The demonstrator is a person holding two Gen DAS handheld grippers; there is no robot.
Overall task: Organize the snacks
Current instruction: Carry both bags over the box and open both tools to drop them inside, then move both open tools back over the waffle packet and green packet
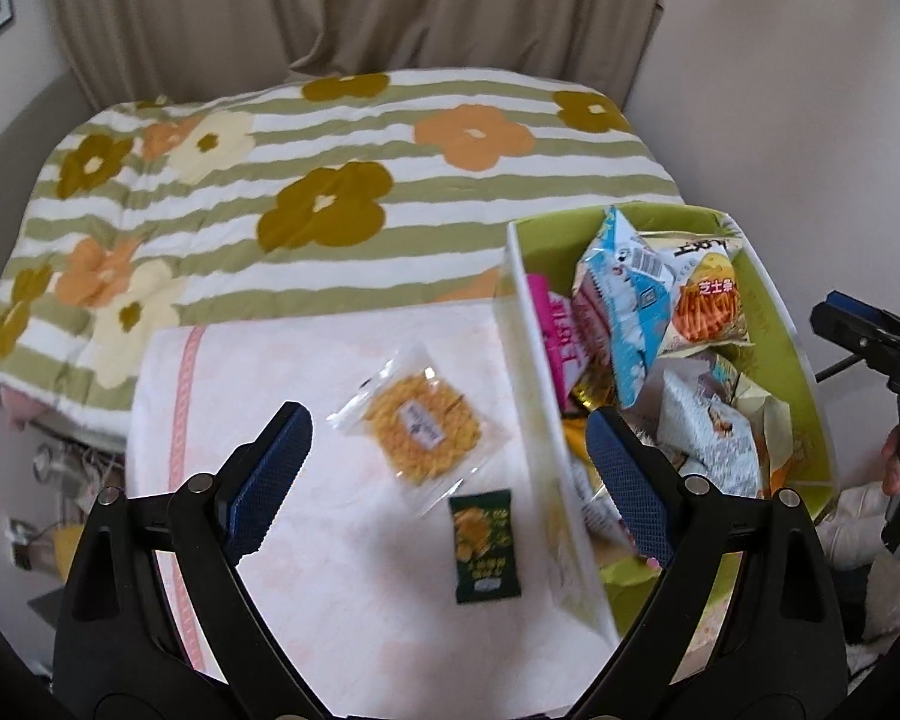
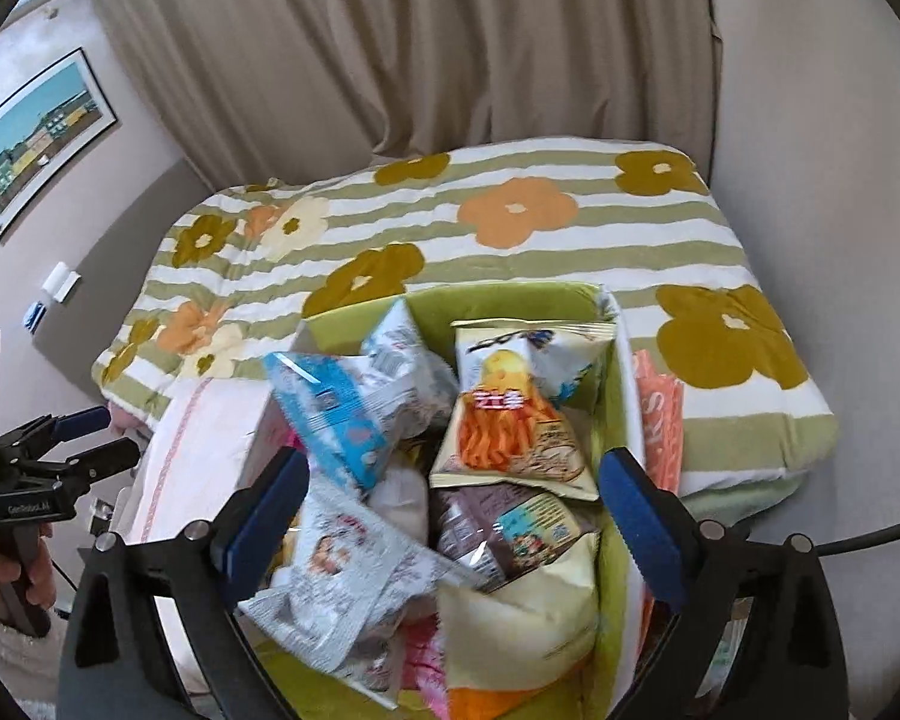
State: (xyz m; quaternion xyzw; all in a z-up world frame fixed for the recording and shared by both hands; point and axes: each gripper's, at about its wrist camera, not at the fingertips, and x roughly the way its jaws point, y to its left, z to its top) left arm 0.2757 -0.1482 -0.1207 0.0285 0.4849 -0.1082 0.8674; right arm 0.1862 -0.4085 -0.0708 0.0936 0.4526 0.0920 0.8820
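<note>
Left gripper (image 1: 444, 474): hovering with its jaws spread wide and holding nothing, low in the left wrist view above the pale pink cloth (image 1: 330, 570).
Right gripper (image 2: 456, 510): hanging over the bin, jaws spread wide and holding nothing.
Clear packet of yellow snack (image 1: 421, 423): lying flat on the cloth, centre of the left view, just left of the bin wall.
Dark green packet (image 1: 485, 546): lying just below it, near the bin but apart from it.
Green bin (image 1: 792, 360): sitting at the right of the left view, brimming with bags.
Orange-stick snack bag (image 2: 510, 414): leaning near the top of the heap.
Blue-and-white bag (image 2: 330, 408): lying to its left.
Flowered striped quilt (image 1: 330, 192): spreading behind everything.
</note>
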